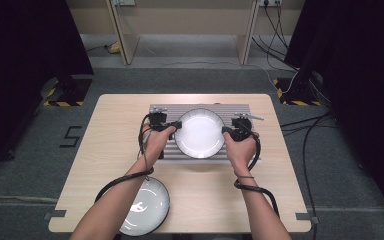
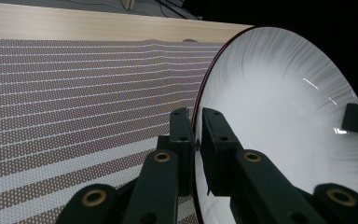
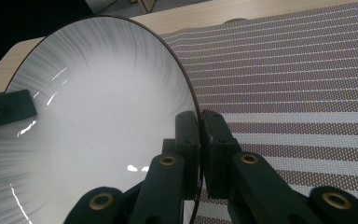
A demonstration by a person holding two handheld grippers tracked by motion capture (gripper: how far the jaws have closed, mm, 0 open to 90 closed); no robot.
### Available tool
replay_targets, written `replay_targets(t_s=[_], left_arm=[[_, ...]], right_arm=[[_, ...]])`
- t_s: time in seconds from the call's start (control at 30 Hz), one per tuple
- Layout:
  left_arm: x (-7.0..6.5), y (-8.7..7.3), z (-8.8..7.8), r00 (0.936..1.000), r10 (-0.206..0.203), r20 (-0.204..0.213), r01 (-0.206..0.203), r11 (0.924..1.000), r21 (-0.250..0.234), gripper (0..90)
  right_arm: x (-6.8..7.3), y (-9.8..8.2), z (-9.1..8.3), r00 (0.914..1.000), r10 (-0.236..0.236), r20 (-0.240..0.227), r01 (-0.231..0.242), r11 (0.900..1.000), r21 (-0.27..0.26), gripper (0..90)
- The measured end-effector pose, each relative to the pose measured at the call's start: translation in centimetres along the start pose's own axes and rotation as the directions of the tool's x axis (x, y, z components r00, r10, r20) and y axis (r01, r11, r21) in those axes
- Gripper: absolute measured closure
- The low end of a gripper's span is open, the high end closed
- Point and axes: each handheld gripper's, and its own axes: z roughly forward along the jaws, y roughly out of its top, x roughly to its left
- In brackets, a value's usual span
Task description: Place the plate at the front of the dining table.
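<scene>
A white plate [image 1: 199, 133] with a dark rim sits over the striped placemat [image 1: 170, 152] in the middle of the table. My left gripper [image 1: 176, 125] is shut on the plate's left rim, and my right gripper [image 1: 224, 131] is shut on its right rim. In the left gripper view the two black jaws pinch the plate's edge [image 2: 196, 140], with the plate [image 2: 279, 116] spreading to the right. In the right gripper view the jaws clamp the rim [image 3: 199, 140] and the plate [image 3: 98, 116] spreads to the left. The opposite gripper's fingertip [image 3: 7, 108] shows on the far rim.
A second white plate [image 1: 145, 206] lies at the table's near left edge, under my left forearm. Cables trail from both grippers across the wooden table [image 1: 105, 145]. Shelving legs and dark curtains stand beyond the far edge.
</scene>
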Motion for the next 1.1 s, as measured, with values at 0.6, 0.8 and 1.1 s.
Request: replay_targets(t_s=[0.6,0.8,1.1], left_arm=[[0.2,-0.2,0.7,0.9999,-0.006,-0.014,0.006,1.0000,0.005,82.7],[0.4,-0.3,1.1,1.0000,-0.003,-0.006,0.003,1.0000,-0.004,82.6],[0.3,-0.4,1.3,0.9996,-0.016,-0.022,0.016,0.9999,-0.001,82.6]], right_arm=[[-0.4,0.0,0.9,0.9999,0.008,0.009,-0.007,1.000,-0.003,86.1],[-0.5,0.0,1.1,0.9999,0.005,0.010,-0.005,1.000,-0.007,86.1],[-0.7,0.1,1.4,0.9999,-0.007,0.010,0.007,1.000,-0.016,86.1]])
